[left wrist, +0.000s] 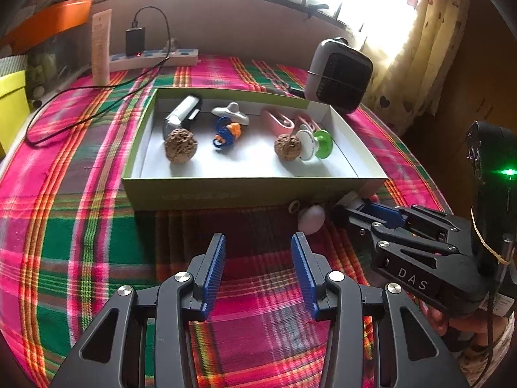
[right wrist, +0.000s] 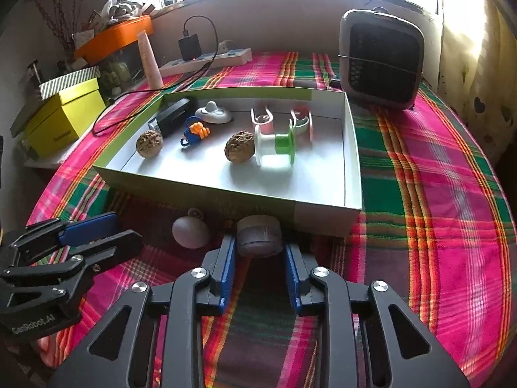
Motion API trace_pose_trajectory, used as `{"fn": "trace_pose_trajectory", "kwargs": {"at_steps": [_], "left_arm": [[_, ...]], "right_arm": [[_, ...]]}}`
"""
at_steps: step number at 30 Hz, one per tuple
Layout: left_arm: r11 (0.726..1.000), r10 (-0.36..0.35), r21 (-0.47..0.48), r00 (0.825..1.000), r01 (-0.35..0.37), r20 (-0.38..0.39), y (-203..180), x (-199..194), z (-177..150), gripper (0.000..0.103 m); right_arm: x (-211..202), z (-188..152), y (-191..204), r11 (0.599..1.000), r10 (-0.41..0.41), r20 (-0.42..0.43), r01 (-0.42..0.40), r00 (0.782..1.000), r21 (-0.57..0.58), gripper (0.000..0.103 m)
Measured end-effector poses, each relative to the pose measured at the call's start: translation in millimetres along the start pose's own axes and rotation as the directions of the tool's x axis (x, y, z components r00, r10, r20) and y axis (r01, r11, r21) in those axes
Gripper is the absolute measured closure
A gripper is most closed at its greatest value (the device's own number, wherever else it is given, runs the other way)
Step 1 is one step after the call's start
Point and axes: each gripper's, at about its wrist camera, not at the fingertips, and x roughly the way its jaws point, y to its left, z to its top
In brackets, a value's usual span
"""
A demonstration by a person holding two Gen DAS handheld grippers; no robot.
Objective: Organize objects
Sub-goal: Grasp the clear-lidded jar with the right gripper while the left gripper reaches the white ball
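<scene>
A shallow green-sided box point(left wrist: 245, 190) point(right wrist: 200, 194) on the plaid cloth holds two walnuts point(left wrist: 180, 146) point(right wrist: 239, 151), a green-and-white spool point(right wrist: 274, 145), a blue-orange toy point(left wrist: 227, 132), a white cap, pink clips and a silver-black device point(left wrist: 182, 114). In front of the box lie a pale egg-shaped ball point(right wrist: 190, 232) point(left wrist: 311, 219) and a dark round puck point(right wrist: 259, 235). My right gripper point(right wrist: 259, 242) sits around the puck, pads at its sides. My left gripper point(left wrist: 258, 252) is open and empty above the cloth, left of the ball.
A grey fan heater point(right wrist: 381, 61) stands behind the box at right. A power strip point(right wrist: 206, 59) with charger and cable, a cream tube point(right wrist: 150, 61), yellow box point(right wrist: 64, 119) and orange box lie at back left. Curtain at right.
</scene>
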Motion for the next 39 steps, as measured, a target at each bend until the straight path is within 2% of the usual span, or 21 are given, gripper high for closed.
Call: {"fn": "trace_pose_trajectory", "kwargs": {"at_steps": [7,14,23,39], "left_arm": [[1.0,-0.014,0.023,1.0,0.014,-0.016,-15,9,6,0.062],[0.999,-0.017,0.048,1.0,0.018,-0.024,-32,17,10,0.057],[0.999,0.03,0.042,0.998,-0.028,-0.053,-42,34,17,0.057],[0.997,0.054,0.058,0.998,-0.053,-0.019,-45,37,17,0.057]], "right_arm": [[-7,-4,-8,1.0,0.004,0.012,-0.004,1.0,-0.004,0.074],[-18,-11,-23,1.0,0.0,0.026,0.0,1.0,0.018,0.074],[-19,-12,-28,0.999,0.028,0.029,-0.028,0.999,0.031,0.074],[-16,-12,-31,0.998,0.04,0.013,-0.04,0.999,0.042,0.074]]}}
